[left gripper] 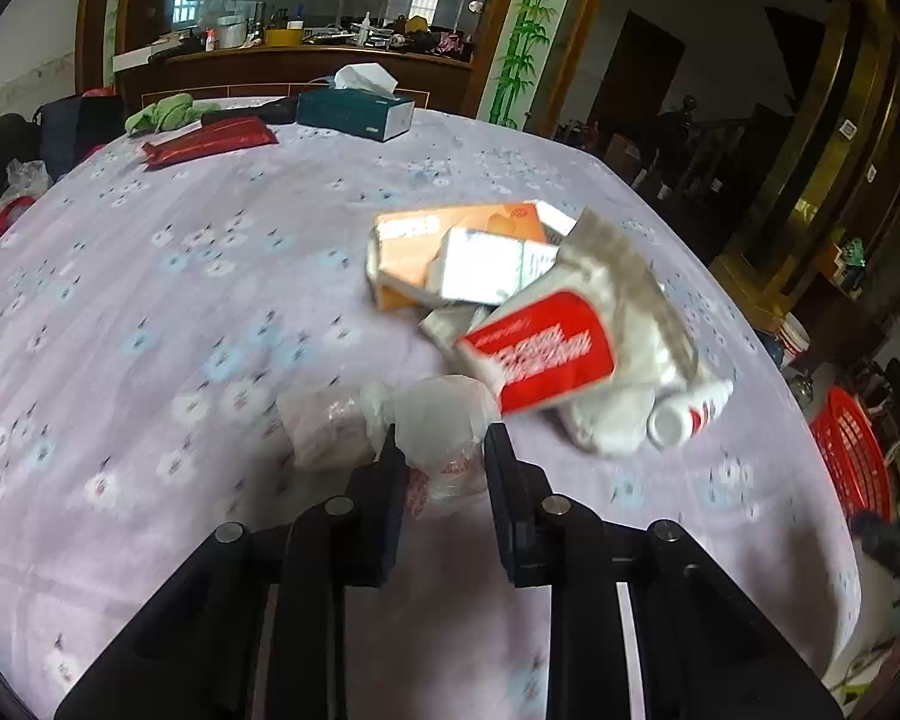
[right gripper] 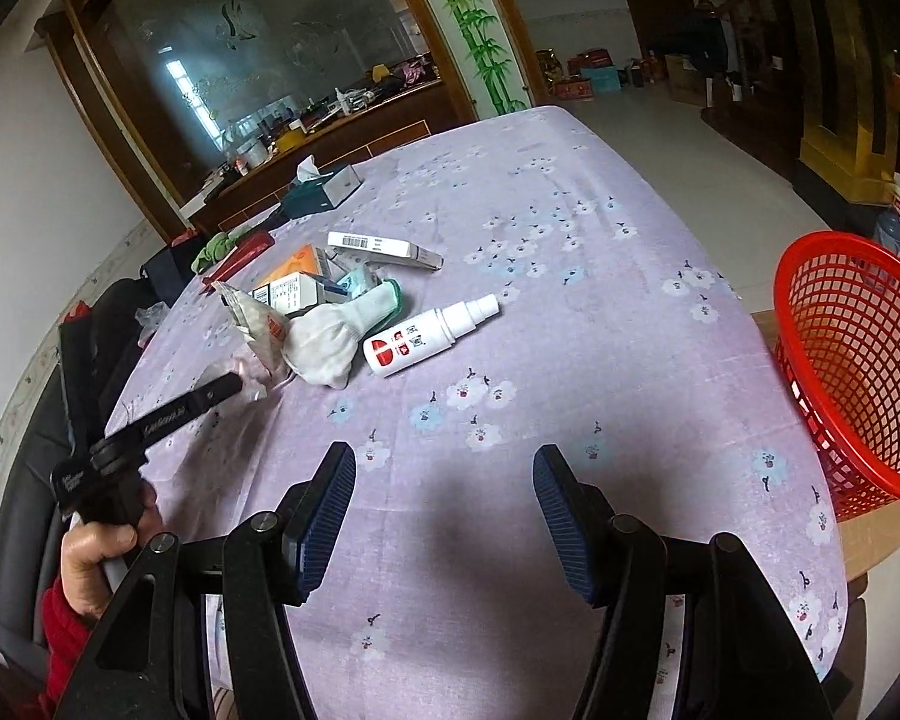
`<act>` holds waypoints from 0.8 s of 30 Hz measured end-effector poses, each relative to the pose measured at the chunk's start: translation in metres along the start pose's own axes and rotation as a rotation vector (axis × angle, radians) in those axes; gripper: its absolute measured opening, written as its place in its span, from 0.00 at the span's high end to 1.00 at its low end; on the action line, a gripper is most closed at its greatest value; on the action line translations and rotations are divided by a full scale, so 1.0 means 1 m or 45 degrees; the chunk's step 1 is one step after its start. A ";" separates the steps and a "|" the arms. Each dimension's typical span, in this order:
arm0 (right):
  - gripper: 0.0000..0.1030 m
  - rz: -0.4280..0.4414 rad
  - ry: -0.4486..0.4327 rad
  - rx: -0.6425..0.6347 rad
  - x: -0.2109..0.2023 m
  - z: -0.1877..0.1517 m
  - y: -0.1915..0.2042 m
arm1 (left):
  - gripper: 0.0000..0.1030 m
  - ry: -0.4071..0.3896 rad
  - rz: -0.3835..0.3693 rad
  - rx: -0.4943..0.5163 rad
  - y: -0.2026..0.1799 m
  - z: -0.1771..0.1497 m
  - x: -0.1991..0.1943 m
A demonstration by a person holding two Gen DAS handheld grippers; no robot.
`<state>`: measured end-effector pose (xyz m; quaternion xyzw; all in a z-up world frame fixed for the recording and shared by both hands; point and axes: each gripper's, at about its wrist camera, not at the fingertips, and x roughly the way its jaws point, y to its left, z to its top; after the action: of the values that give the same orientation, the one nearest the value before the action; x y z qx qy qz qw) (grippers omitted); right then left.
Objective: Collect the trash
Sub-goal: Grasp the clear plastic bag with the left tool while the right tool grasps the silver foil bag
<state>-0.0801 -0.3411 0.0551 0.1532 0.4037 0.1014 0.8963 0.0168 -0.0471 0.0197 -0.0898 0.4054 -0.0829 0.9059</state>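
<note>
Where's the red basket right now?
The red basket is off the table's right edge in the right wrist view, tilted on a cardboard box; the white spray bottle is the nearest trash.

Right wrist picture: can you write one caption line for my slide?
Open right gripper hovers over the flowered tablecloth, facing a white spray bottle, crumpled trash and a red basket.

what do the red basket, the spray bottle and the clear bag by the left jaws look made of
Red basket: moulded plastic, judging by its open lattice wall and mild sheen. Spray bottle: smooth white plastic, glossy, with a printed label. Clear bag: thin plastic film, translucent and crinkled, probably polythene.
</note>
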 end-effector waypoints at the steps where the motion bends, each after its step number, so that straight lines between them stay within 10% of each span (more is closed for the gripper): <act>1: 0.36 0.007 0.002 -0.004 0.000 0.000 0.002 | 0.78 0.001 -0.008 -0.001 0.003 -0.003 -0.004; 24: 0.33 0.053 -0.042 -0.360 0.105 0.061 0.139 | 0.78 -0.119 -0.118 0.005 0.030 -0.041 -0.066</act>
<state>0.0261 -0.1910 0.0702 0.0353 0.3672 0.1732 0.9132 -0.0552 -0.0075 0.0339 -0.1104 0.3579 -0.1212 0.9193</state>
